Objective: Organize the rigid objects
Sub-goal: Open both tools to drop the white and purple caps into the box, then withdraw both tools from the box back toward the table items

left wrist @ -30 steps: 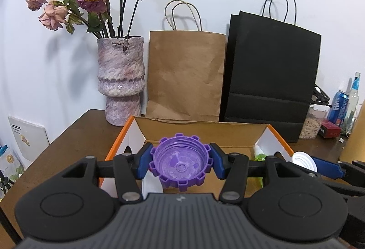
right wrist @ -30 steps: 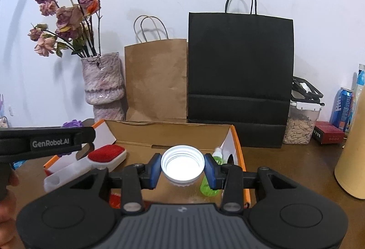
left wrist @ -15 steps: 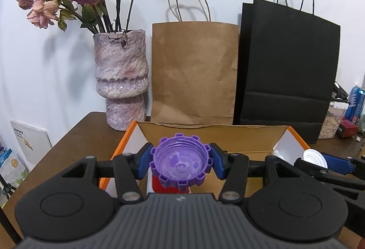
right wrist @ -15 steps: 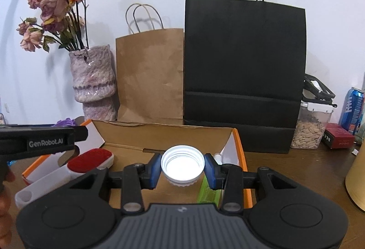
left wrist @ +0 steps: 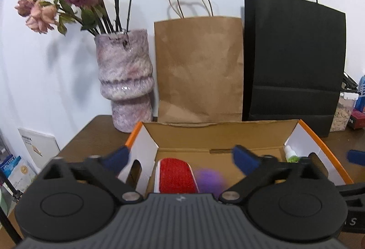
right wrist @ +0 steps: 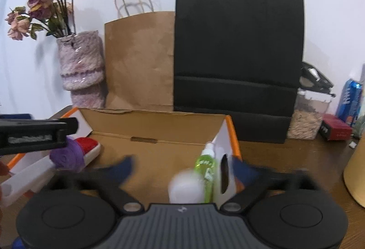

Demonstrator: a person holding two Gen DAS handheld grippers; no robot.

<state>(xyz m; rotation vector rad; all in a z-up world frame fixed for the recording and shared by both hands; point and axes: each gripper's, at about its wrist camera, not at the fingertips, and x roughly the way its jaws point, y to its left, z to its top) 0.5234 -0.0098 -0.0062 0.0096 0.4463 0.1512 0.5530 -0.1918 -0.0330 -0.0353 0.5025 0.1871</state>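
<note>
A: Why are both grippers parked over the cardboard box (right wrist: 159, 126)?

B: Because the box is where the loose rigid bits go, I'd judge. The left gripper (left wrist: 180, 157) has just been opening its fingers, and they now stand wide with nothing between them; the purple cap (left wrist: 209, 179) is a blur below them, inside the box just beside the red brush (left wrist: 176, 175).

A: And the other one?

B: Same story. The right gripper (right wrist: 182, 167) has just spread its fingers too, and the white cap (right wrist: 186, 188) sits loose below them (smeared, so I can't tell whether it has landed), close against the green bottle (right wrist: 205, 167) at the box's right wall.

A: Which way do things point?

B: The caps are round and too blurred to show an orientation. The brush lies flat with its long axis running from the box's near left corner towards the back wall, red pad up. The green bottle leans, nozzle towards the back wall at the right.

A: So each cap goes in on its own side?

B: Seemingly, which keeps the two grippers from crowding each other over the box on the worktop (right wrist: 285, 155).
</note>
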